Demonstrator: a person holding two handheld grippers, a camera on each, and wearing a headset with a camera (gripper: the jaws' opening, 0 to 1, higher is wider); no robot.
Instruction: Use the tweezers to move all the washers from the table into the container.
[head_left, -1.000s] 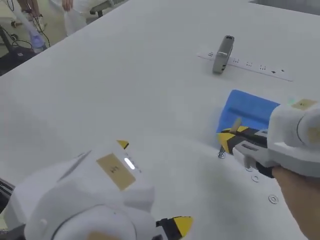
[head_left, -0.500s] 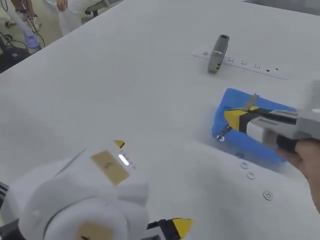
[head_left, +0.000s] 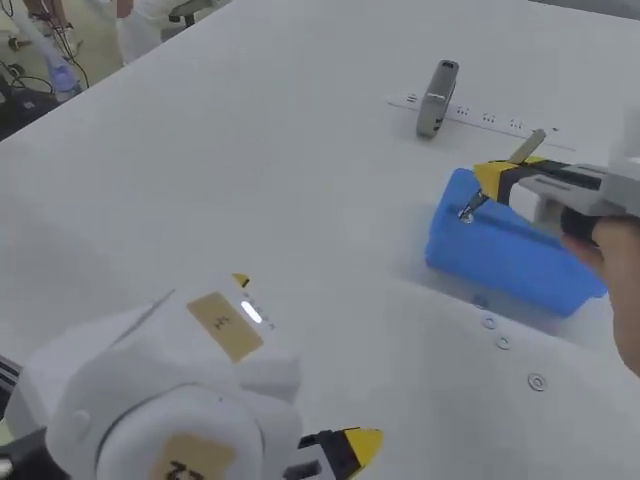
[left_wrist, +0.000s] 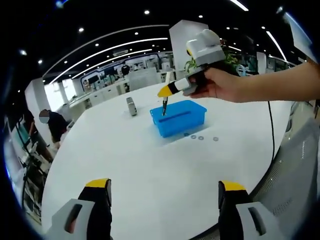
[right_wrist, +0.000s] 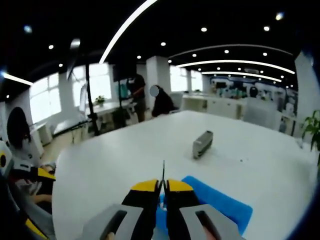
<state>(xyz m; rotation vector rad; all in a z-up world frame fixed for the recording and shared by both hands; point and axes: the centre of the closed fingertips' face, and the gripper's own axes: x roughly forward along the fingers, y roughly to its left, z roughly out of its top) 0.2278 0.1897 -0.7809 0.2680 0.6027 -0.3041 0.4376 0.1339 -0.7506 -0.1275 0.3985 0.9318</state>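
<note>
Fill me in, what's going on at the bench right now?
A person holds a tool in each hand. The right tool is shut on the tweezers, whose tips hang over the blue container. Three washers lie on the table beside the container, not yet moved. The left tool is open and holds nothing.

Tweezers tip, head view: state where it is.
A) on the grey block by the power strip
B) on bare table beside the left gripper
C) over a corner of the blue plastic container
C: the right gripper holds the thin metal tweezers, and their tip hangs over a corner of the blue plastic container.
</note>
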